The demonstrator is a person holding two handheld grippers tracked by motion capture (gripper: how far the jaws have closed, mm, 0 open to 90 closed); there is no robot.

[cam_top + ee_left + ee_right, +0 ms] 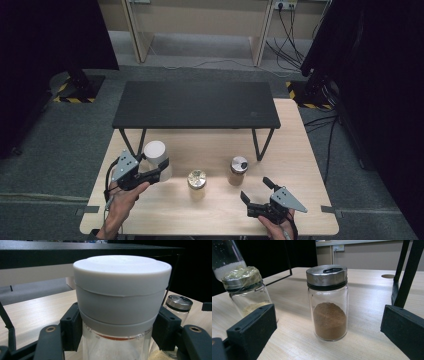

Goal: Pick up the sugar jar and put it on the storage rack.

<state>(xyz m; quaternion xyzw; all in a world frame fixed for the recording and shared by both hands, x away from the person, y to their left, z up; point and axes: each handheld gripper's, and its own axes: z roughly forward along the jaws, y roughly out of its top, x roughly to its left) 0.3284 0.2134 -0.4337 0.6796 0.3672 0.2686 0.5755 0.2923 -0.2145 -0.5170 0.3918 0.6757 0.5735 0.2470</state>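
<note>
Jaws of our left gripper (161, 174) are clamped on the white-lidded jar (156, 159), one pad on each side of the glass neck just under the grey-white cap; in the left gripper view the cap (122, 290) sits between the two black pads and white grains show below a red band. Jaws of our right gripper (256, 190) stand wide apart and hold nothing. In the right gripper view the brown-powder jar (328, 305) stands upright between them but farther off, touching neither.

On the pale wooden worktop (215, 212) we note three jars in a rough row: the white-lidded one at the left, a middle jar (196, 184) with crinkled film over its top and pale yellow grains inside, and the brown-powder jar to its right with a metal shaker lid. The middle jar stands apart from both neighbours.

Behind the row a low black shelf (196, 104) on thin black legs spans the far half of the worktop; its left legs are just behind the held jar, and its right legs just beside the brown-powder jar. Bare worktop lies along the near edge between our hands.
</note>
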